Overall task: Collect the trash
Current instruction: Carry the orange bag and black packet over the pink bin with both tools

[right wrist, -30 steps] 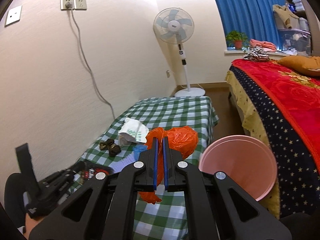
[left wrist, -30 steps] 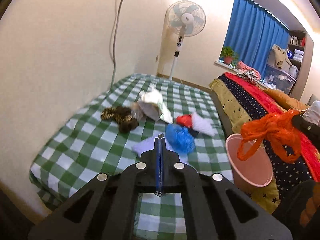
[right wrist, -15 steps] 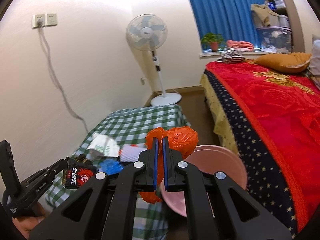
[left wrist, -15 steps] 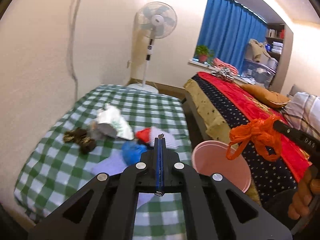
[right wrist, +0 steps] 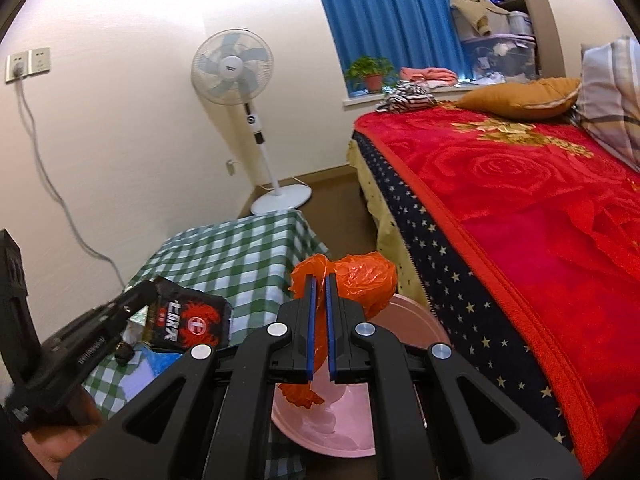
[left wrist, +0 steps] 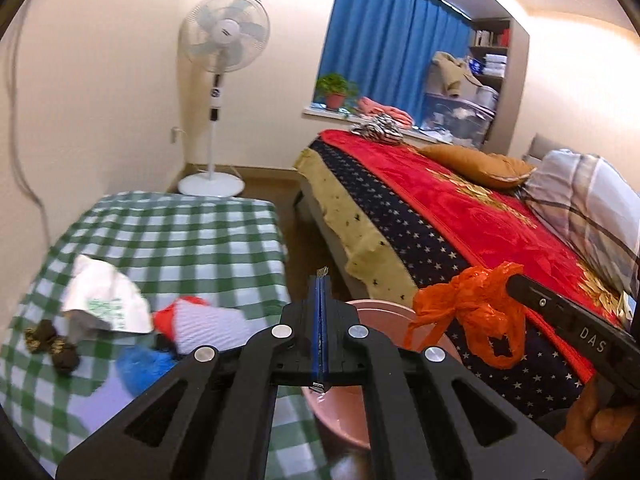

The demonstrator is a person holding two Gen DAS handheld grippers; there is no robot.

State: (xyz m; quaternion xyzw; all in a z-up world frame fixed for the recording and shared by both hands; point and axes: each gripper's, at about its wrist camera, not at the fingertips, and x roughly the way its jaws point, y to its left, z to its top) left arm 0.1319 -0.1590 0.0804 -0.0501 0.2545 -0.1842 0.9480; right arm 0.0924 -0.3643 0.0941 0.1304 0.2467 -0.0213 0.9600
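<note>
Two tongs are in play, each pinching trash. Right tongs (right wrist: 319,280) are nearly pressed together on an orange bag (right wrist: 360,280), which hangs over a pink bin (right wrist: 348,432) standing on the floor between the desk (right wrist: 240,248) and the bed (right wrist: 540,208). Left tongs (left wrist: 321,280) are pressed fully together; in the right wrist view they clamp the edge of a black wrapper (right wrist: 188,320) with red print, held above the desk's near corner, just left of the bin. More trash lies on the green checked desk cloth: a white bag (left wrist: 104,300), a red-and-white wad (left wrist: 200,316), a blue wad (left wrist: 144,364) and brown clumps (left wrist: 52,340). Beyond the desk stands a fan (left wrist: 218,92) by the wall, with a blue curtain (left wrist: 392,48) behind the bed.
</note>
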